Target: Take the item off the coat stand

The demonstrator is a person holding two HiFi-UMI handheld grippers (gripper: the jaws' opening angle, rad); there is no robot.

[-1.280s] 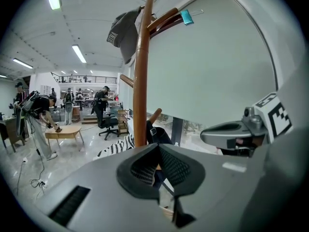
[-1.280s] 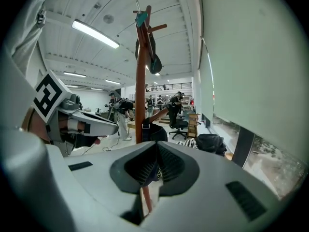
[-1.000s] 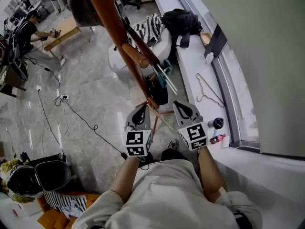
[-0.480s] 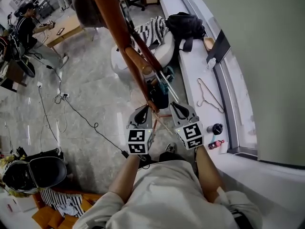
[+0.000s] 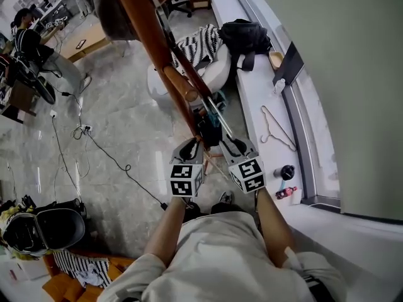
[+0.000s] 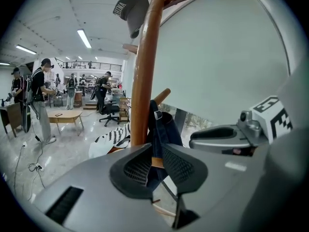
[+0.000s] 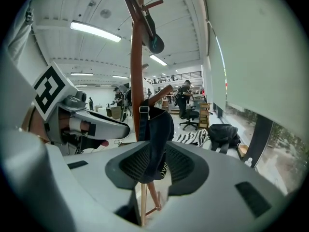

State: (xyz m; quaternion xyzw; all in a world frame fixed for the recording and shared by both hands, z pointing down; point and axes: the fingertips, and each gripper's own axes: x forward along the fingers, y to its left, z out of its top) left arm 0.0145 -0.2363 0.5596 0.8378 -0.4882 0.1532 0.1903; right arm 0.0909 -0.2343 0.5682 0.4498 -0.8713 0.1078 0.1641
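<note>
Right gripper view shows the dark navy fabric cap (image 7: 157, 128) hanging on a slanted peg of the brown wooden coat stand (image 7: 136, 71). The right gripper (image 7: 155, 153) is spread around the cap's lower edge and is not yet pinching it. The left gripper (image 6: 155, 150) is opening, with cap fabric showing in its narrow gap. Pulling straight back could snag the strap on the peg and rock the stand, and a shallow pinch may slip.

Arms forward; left hand-held gripper (image 5: 191, 147) jaws opening, dark cap (image 6: 163, 129) between them; right hand-held gripper (image 5: 230, 146) jaws apart
</note>
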